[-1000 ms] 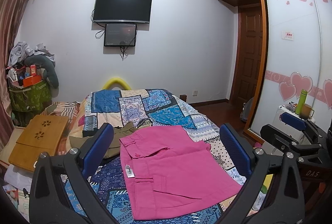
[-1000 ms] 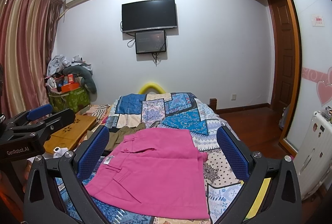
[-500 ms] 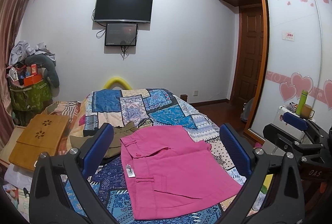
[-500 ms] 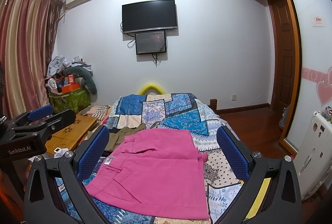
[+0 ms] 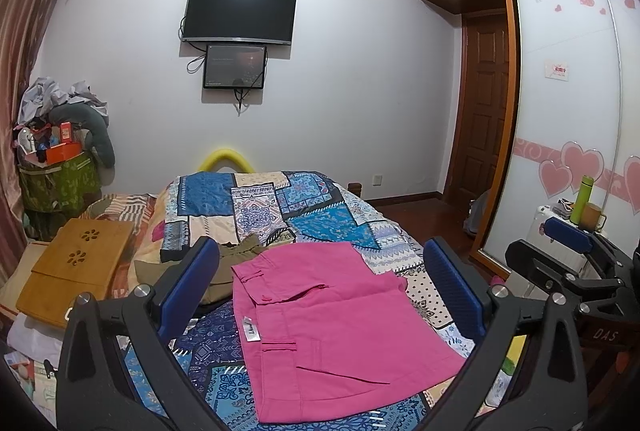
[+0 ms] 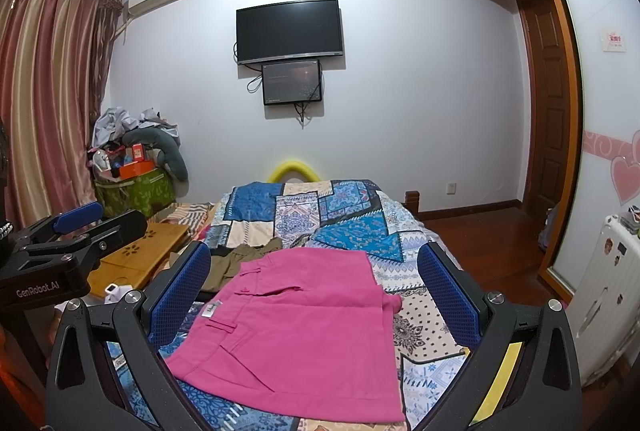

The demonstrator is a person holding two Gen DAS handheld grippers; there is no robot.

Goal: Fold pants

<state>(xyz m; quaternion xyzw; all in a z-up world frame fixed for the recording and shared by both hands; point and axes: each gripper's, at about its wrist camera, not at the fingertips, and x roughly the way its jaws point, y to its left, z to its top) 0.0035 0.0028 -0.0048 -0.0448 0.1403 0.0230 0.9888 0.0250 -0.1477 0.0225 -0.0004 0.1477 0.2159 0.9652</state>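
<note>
The pink pants lie flat on the patchwork bed, just beside an olive garment; both the left claw and right claw hang above, jaws spread wide, empty; the cloth looks soft and light, likely best pinched at the waistband corners.

The left gripper has a black frame, two silver screws on each side, and blue ribbed finger pads. The right gripper is built alike, with a yellow strip inside its right finger; seen from the left gripper, its side reads "DAS". The left gripper's side reads "GenRobot.AI".
</note>
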